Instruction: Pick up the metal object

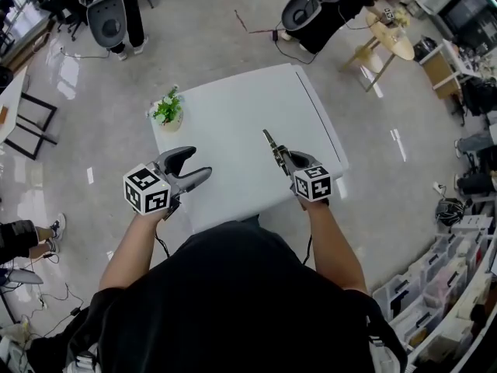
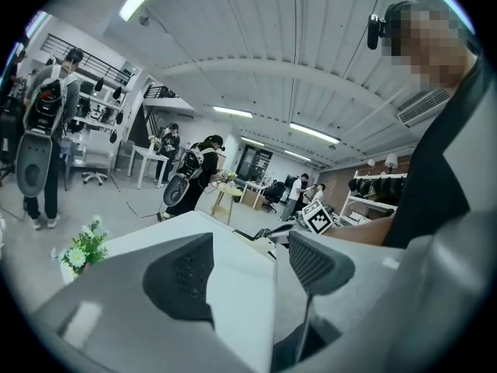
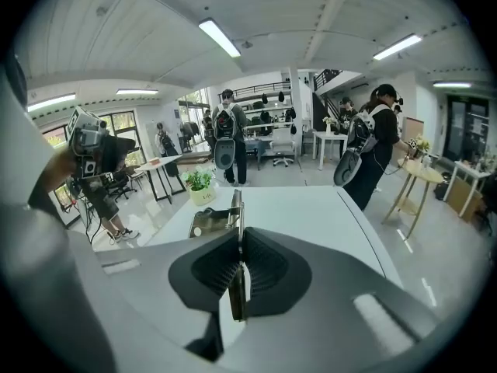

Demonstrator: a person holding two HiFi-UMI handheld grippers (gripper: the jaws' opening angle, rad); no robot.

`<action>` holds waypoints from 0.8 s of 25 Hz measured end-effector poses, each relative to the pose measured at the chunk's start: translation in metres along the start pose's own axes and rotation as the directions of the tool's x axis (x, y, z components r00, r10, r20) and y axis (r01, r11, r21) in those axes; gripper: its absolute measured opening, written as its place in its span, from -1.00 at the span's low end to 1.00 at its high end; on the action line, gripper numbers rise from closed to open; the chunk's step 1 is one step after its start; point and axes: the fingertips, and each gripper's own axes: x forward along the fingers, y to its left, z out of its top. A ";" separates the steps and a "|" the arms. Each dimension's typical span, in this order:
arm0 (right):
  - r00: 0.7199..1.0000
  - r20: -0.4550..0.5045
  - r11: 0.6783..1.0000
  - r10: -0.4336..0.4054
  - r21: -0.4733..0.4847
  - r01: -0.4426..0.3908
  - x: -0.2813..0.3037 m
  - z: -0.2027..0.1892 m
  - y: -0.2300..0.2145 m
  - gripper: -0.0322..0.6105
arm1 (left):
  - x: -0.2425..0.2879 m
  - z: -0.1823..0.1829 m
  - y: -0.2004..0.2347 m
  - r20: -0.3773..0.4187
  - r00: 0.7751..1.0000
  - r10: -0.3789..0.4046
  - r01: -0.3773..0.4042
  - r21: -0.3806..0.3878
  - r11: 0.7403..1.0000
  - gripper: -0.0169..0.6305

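Note:
The metal object [image 1: 270, 141] is a flat, thin bracket held clear above the white table [image 1: 233, 107]. My right gripper [image 1: 281, 156] is shut on its near end, right of the table's middle. In the right gripper view the metal object [image 3: 224, 222] stands on edge between the ribbed pads [image 3: 264, 264] and sticks out forward over the table [image 3: 318, 208]. My left gripper [image 1: 198, 163] hovers open over the table's near left edge. In the left gripper view its two pads [image 2: 185, 274] stand apart with nothing between them, and the metal object [image 2: 266, 232] shows small to the right.
A small potted plant [image 1: 168, 111] stands at the table's far left corner, also seen as the plant [image 3: 200, 183]. A round wooden side table [image 1: 392, 41] stands at the back right, storage bins [image 1: 435, 286] at the lower right. People stand on the floor beyond the table.

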 end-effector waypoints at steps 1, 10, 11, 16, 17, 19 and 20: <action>1.000 0.012 1.000 0.001 0.009 -0.002 -0.005 0.002 0.001 -0.79 | 0.000 0.000 -0.003 0.000 1.000 -0.003 0.003 0.003 1.000 -0.02; 0.994 0.105 0.996 0.019 0.080 -0.028 -0.039 0.016 0.016 -0.79 | -0.005 -0.003 -0.024 -0.004 1.000 -0.025 0.025 0.022 0.999 -0.04; 0.993 0.115 0.996 0.024 0.088 -0.034 -0.043 0.017 0.018 -0.79 | -0.006 -0.004 -0.027 -0.004 1.000 -0.027 0.027 0.025 0.999 -0.04; 0.988 0.147 0.992 0.038 0.110 -0.055 -0.058 0.019 0.030 -0.79 | -0.017 -0.008 -0.035 -0.004 1.000 -0.028 0.028 0.030 0.999 -0.07; 0.988 0.152 0.992 0.039 0.111 -0.056 -0.061 0.019 0.032 -0.79 | -0.019 -0.009 -0.037 -0.004 1.000 -0.028 0.028 0.031 0.999 -0.08; 0.985 0.166 0.992 0.039 0.115 -0.059 -0.069 0.019 0.034 -0.79 | -0.021 -0.012 -0.042 -0.005 1.000 -0.028 0.029 0.035 0.999 -0.09; 0.984 0.174 0.991 0.038 0.118 -0.060 -0.073 0.019 0.034 -0.79 | -0.022 -0.013 -0.045 -0.006 1.000 -0.030 0.030 0.037 0.999 -0.09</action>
